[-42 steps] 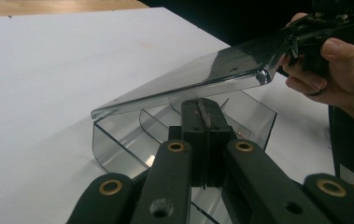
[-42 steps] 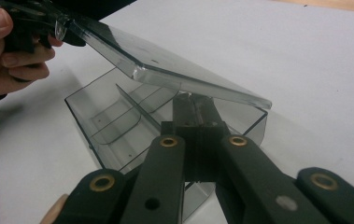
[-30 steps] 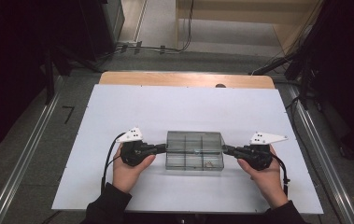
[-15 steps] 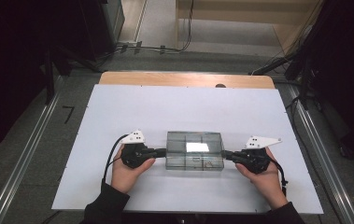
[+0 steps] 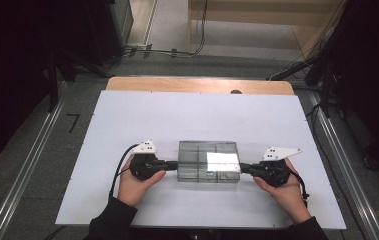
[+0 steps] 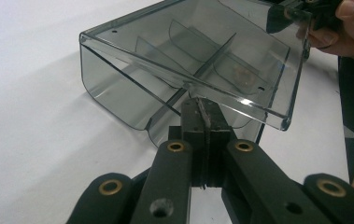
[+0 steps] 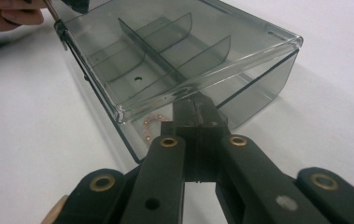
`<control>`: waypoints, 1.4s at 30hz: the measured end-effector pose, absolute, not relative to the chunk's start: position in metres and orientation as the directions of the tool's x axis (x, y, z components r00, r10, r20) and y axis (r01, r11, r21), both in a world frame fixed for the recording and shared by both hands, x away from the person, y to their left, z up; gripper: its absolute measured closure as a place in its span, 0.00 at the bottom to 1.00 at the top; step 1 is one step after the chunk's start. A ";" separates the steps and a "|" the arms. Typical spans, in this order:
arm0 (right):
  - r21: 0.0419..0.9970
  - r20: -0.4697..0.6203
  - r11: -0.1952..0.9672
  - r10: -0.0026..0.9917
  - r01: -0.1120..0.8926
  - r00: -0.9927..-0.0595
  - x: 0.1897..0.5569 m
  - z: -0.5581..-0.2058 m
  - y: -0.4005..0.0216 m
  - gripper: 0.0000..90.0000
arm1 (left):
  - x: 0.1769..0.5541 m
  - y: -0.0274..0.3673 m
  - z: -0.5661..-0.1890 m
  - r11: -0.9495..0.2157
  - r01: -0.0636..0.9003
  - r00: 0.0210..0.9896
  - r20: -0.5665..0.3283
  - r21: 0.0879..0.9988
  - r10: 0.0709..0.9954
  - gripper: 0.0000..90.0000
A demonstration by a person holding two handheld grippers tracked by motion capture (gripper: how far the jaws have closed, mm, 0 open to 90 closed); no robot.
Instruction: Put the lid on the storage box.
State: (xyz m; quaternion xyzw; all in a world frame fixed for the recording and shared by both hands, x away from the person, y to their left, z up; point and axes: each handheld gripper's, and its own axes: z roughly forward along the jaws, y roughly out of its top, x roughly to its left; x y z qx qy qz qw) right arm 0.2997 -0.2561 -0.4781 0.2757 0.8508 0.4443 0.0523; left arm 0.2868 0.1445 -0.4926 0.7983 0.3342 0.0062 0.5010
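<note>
Pinching opposite end rims of the clear plastic box (image 5: 208, 162) at the white table (image 5: 127, 120) near-centre, left gripper (image 5: 171, 165) and right gripper (image 5: 244, 167) clamp tight; it looks light, stiff, slippery, so grip rims evenly.

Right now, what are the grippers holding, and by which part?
Both hold the clear divided box: the left gripper is shut on the lid edge at its left end, the right gripper on the lid edge at its right end.

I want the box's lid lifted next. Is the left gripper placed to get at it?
Probably yes: the left gripper, jaws shut, already sits at the lid's edge on the clear box, nothing between.
</note>
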 end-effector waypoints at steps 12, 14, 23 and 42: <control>0.764 0.147 0.479 0.524 0.433 -0.839 0.301 -0.484 -0.258 0.98 | 0.290 0.146 -0.497 -0.296 0.551 0.765 -0.330 0.780 0.553 1.00; 0.761 0.146 0.481 0.526 0.435 -0.838 0.301 -0.485 -0.258 0.98 | 0.289 0.145 -0.498 -0.298 0.551 0.764 -0.328 0.779 0.556 1.00; 0.770 0.157 0.458 0.539 0.444 -0.827 0.300 -0.483 -0.262 0.95 | 0.287 0.151 -0.496 -0.265 0.544 0.753 -0.324 0.796 0.573 1.00; 0.880 0.138 0.287 0.609 0.379 -0.781 0.290 -0.466 -0.285 0.26 | 0.268 0.172 -0.488 -0.128 0.456 0.722 -0.282 0.881 0.632 0.11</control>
